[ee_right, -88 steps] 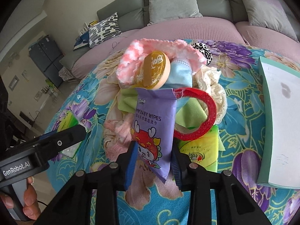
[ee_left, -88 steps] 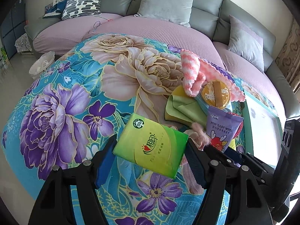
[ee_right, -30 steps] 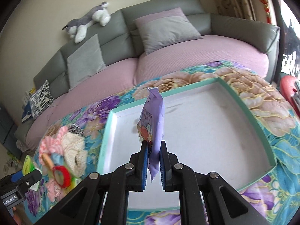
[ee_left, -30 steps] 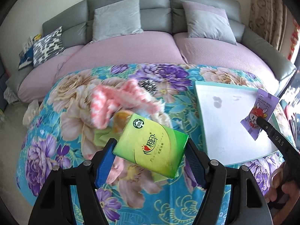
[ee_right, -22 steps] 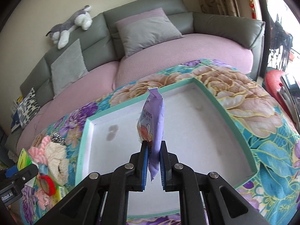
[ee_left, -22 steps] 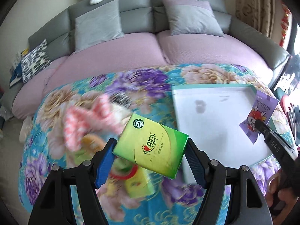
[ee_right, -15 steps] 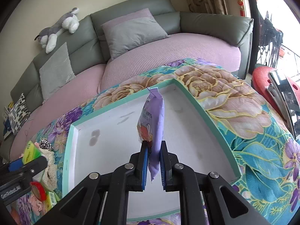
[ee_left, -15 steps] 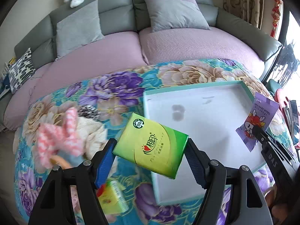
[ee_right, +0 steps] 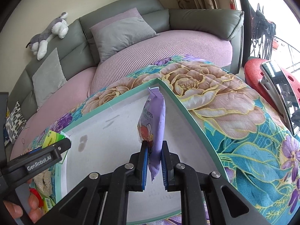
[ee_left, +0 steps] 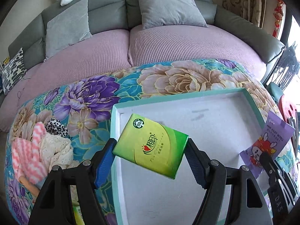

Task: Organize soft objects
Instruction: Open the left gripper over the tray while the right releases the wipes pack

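Observation:
My left gripper [ee_left: 150, 147] is shut on a green tissue pack [ee_left: 151, 145] and holds it above the near left part of a white tray with a teal rim [ee_left: 176, 96]. My right gripper [ee_right: 154, 148] is shut on a purple baby wipes pack [ee_right: 154, 123], held upright over the tray's [ee_right: 169, 91] far right corner. The wipes pack also shows at the right edge of the left wrist view [ee_left: 270, 142]. The left gripper's tip with the green pack [ee_right: 51, 138] shows at the left of the right wrist view.
A pile of soft things lies left of the tray: pink-and-white knit [ee_left: 28, 153], cream lace cloth [ee_left: 56, 150], leopard scrunchie [ee_left: 56, 127], another green pack [ee_left: 78, 214]. The floral cloth [ee_left: 90, 101] covers the table. A sofa with cushions [ee_left: 168, 7] stands behind. A red stool [ee_right: 262, 78] is at the right.
Both grippers have moved right from the pile to over the tray, each still holding its pack. The right gripper now sits nearer the tray's far right corner.

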`<state>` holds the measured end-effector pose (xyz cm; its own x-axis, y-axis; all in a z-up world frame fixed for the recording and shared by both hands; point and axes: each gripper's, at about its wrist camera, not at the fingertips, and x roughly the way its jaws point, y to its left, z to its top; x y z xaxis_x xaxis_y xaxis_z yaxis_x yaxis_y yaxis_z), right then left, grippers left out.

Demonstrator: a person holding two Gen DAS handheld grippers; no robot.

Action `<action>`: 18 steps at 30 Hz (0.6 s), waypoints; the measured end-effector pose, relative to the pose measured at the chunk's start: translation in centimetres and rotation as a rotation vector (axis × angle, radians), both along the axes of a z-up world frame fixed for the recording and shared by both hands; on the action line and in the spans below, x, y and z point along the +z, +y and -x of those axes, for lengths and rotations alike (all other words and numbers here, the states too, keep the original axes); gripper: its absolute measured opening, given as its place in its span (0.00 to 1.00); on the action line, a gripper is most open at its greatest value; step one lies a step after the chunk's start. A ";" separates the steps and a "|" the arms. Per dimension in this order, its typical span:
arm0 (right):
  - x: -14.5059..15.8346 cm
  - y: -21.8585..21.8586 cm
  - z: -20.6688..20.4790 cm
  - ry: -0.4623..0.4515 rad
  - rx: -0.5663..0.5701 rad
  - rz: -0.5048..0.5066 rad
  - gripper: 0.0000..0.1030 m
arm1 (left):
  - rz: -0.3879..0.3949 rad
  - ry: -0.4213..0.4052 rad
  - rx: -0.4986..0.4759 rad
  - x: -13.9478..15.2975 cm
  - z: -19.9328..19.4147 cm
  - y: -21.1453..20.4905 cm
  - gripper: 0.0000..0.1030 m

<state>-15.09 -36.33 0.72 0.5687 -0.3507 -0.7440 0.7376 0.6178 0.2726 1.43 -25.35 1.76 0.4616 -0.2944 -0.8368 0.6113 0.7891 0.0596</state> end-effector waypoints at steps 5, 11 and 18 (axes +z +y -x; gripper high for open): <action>0.0 0.0 -0.3 0.011 0.008 0.005 0.33 | 0.026 -0.006 0.004 0.1 -0.2 -0.6 0.88; -0.3 0.0 -0.5 0.022 0.013 -0.002 0.66 | 0.033 -0.043 0.011 0.1 -0.3 -0.3 0.94; -0.7 -0.1 -0.6 0.052 -0.003 0.010 0.89 | 0.082 -0.062 0.073 0.2 -1.2 1.0 0.95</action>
